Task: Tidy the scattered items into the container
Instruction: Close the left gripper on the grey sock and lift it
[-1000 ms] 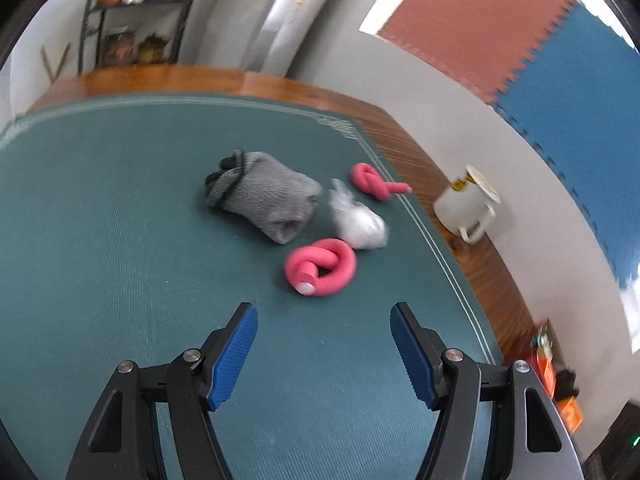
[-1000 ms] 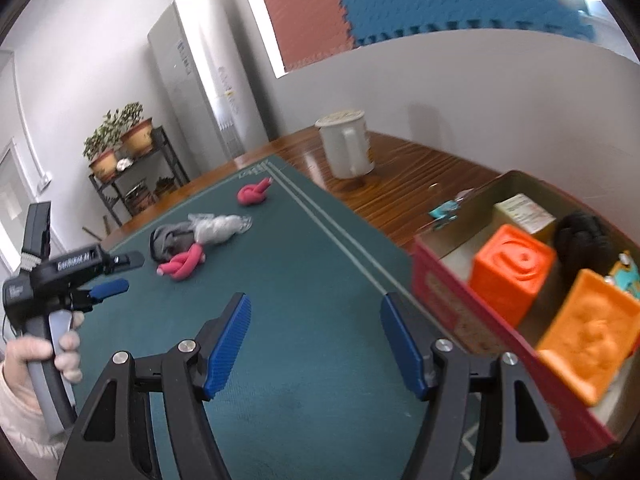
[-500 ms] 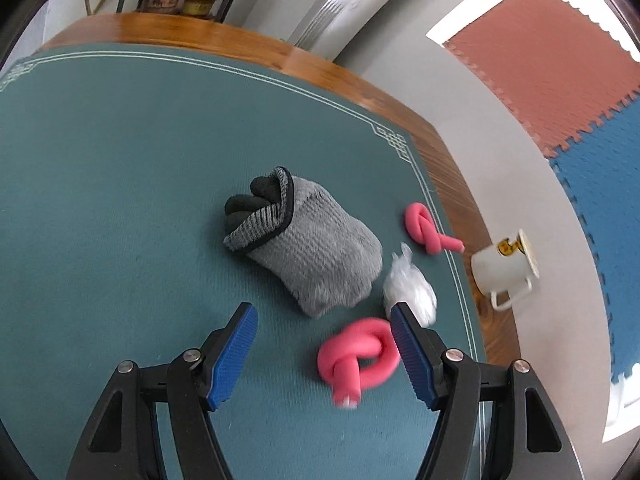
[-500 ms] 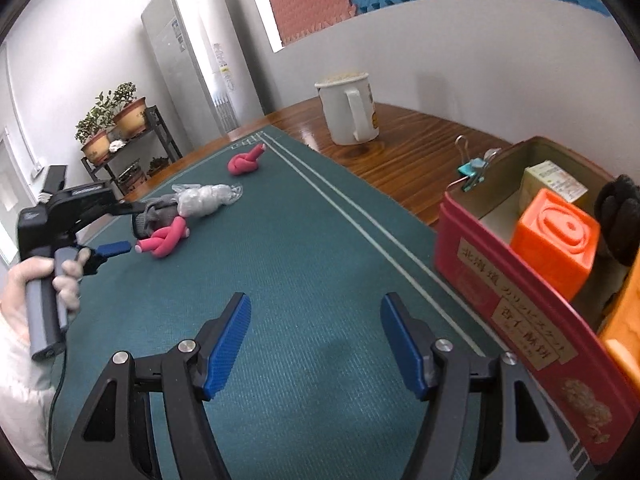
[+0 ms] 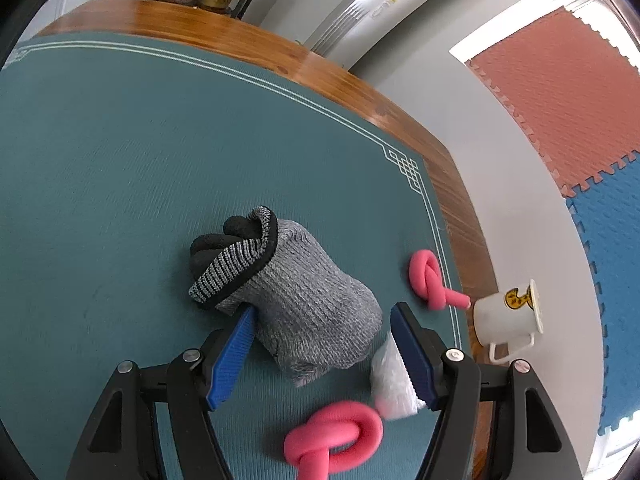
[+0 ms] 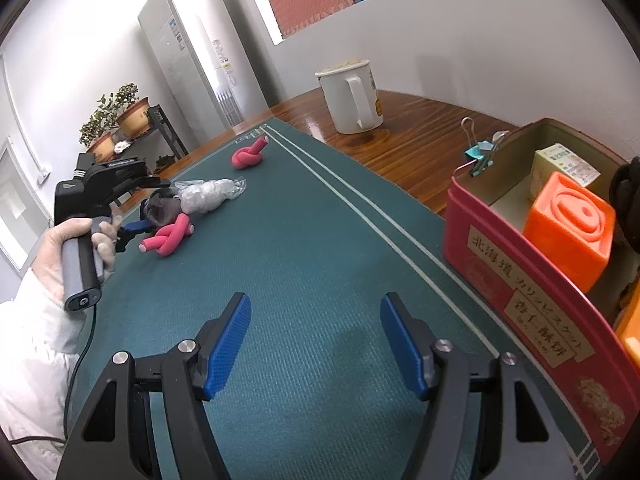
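Observation:
My left gripper (image 5: 322, 346) is open, its blue fingers on either side of the near end of a rolled grey glove (image 5: 296, 300) on the green mat. A crumpled clear plastic bag (image 5: 390, 386) lies by its right finger. One knotted pink foam tube (image 5: 334, 440) lies below the gripper, another (image 5: 430, 280) near the mat's right border. My right gripper (image 6: 316, 344) is open and empty over bare mat. The red tin (image 6: 528, 276) at its right holds an orange block (image 6: 568, 224) and other items. The left gripper (image 6: 132, 224), glove, bag (image 6: 204, 196) and both pink tubes (image 6: 170, 234) (image 6: 248, 156) show far left.
A white mug (image 5: 506, 316) stands on the wooden table edge beyond the mat; it also shows in the right wrist view (image 6: 354, 98). A teal binder clip (image 6: 478, 154) is clipped on the tin's far rim. A plant shelf (image 6: 120, 128) stands behind the table.
My left gripper has moved forward and down onto the grey glove, which now sits between its fingers; the near pink tube has passed below it. The right gripper has drifted slightly away from the tin.

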`<state>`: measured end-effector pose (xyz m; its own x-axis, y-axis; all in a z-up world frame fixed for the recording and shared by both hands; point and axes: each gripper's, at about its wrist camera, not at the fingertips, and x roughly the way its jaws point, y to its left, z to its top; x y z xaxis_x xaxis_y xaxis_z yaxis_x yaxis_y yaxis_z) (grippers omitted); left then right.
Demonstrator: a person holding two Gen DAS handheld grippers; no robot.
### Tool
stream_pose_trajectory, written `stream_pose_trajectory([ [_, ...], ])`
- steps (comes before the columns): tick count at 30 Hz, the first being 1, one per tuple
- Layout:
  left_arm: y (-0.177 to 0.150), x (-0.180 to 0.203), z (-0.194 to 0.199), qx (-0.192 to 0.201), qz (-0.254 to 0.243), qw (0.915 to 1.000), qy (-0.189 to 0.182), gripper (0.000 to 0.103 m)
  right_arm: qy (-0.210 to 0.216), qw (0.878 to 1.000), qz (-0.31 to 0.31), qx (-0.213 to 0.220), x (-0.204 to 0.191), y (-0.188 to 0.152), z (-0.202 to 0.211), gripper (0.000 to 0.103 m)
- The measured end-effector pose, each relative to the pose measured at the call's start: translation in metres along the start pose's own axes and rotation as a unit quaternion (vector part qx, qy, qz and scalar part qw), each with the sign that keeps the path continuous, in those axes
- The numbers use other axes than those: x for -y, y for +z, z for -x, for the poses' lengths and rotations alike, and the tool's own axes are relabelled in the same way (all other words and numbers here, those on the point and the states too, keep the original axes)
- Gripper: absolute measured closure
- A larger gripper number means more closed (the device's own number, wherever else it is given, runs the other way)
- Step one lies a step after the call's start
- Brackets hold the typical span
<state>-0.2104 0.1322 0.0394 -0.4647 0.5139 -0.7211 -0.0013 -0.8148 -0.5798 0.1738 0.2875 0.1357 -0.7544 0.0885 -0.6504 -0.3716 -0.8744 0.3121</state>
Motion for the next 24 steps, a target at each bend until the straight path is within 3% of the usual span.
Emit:
stream_pose_trajectory([
  [4,0.003,0.001,-0.005,0.003,-0.011,0.9999,0.010,0.032,0.004,1.000,-0.001,0.000,0.000,0.000,0.000,0.032],
  [9,0.003,-0.005,-0.001,0.004,-0.031,0.9995,0.011,0.061,0.005,1.000,-0.003,0.002,0.001,0.000,0.000,0.032],
  [12,0.000,-0.006,0.007,0.008,-0.045,0.9989,0.007,0.067,0.006,1.000,-0.004,0.001,0.001,0.000,0.000,0.032],
  [20,-0.020,-0.003,0.044,0.038,-0.092,0.9950,0.002,0.069,0.006,1.000,-0.008,0.001,0.003,0.001,-0.001,0.032],
  [24,-0.037,0.001,0.081,0.067,-0.127,0.9896,0.004,0.069,0.003,1.000,-0.011,0.004,0.003,0.001,0.000,0.032],
])
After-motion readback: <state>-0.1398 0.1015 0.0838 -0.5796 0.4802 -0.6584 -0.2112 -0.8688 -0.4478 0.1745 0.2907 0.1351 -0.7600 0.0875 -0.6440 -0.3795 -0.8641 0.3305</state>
